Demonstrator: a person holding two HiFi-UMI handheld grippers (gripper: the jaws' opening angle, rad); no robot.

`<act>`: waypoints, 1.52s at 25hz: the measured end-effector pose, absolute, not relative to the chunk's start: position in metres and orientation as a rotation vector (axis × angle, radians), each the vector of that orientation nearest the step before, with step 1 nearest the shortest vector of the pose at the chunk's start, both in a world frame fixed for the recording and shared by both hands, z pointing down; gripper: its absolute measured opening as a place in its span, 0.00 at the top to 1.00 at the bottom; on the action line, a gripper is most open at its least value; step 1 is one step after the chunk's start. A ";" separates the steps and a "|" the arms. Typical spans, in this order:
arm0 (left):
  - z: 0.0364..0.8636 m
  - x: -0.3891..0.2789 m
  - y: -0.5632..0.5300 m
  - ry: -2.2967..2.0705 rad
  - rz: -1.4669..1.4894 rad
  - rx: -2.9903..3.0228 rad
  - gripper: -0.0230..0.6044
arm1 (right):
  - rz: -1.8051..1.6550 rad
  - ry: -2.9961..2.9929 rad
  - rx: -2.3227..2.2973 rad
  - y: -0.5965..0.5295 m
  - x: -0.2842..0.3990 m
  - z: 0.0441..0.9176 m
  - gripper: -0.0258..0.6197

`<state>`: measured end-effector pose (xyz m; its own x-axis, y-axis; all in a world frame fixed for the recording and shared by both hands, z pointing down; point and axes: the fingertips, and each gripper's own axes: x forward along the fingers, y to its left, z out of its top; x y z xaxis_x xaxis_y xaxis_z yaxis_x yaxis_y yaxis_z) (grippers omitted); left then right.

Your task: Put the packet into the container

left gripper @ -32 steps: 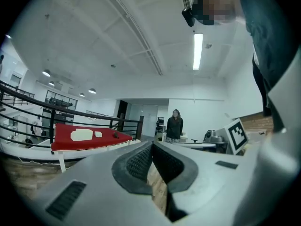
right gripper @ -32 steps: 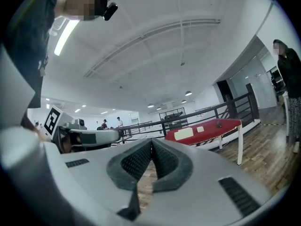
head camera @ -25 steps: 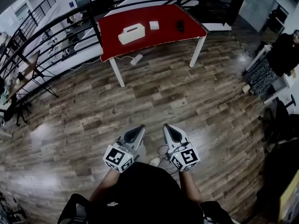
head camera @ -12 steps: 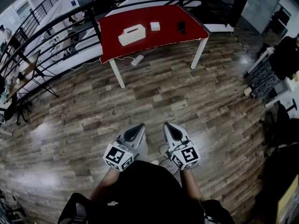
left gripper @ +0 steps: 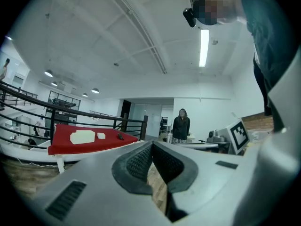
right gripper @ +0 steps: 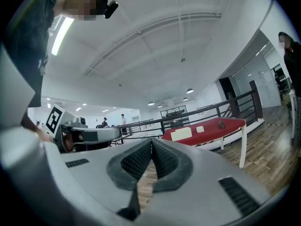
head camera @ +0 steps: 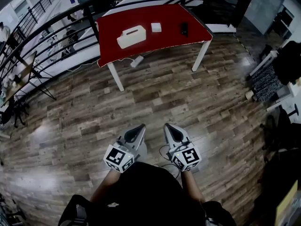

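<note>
The left claw (head camera: pixel 139 128) and the right claw (head camera: pixel 168 127) are both pressed together, empty, above the wooden floor (head camera: pixel 188 93), well apart from the red bench (head camera: pixel 171 18) carrying a cream box (head camera: pixel 131 36).

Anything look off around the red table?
Nothing spilled or tipped: the container, packet and a small dark object lie apart on the red table. Only oddity: a white block with a trailing cord lies on the floor under the table's near edge, a possible trip hazard.
</note>
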<state>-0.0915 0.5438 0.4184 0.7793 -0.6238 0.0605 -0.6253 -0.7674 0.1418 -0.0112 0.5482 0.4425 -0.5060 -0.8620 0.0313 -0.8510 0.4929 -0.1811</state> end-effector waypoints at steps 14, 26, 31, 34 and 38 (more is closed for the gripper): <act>0.426 -0.118 0.358 -0.905 0.032 2.823 0.95 | -0.289 2.642 -1.569 0.360 -0.041 0.440 0.93; 0.421 -0.148 0.249 -0.852 0.012 2.838 0.95 | -0.261 2.666 -1.596 0.245 -0.079 0.423 0.93; 0.426 -0.155 0.221 -0.865 0.018 2.811 0.95 | -0.246 2.675 -1.593 0.218 -0.084 0.421 0.93; 0.431 -0.150 0.210 -0.855 0.031 2.804 0.95 | -0.270 2.672 -1.605 0.208 -0.080 0.426 0.93; 0.436 -0.144 0.196 -0.838 0.040 2.805 0.95 | -0.283 2.673 -1.610 0.191 -0.076 0.431 0.93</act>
<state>-0.1443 0.1961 0.4363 0.8375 -0.5394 0.0868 -0.5453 -0.8151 0.1957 -0.0765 0.1908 0.4315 -0.4722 -0.8773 0.0857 -0.8758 0.4558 -0.1587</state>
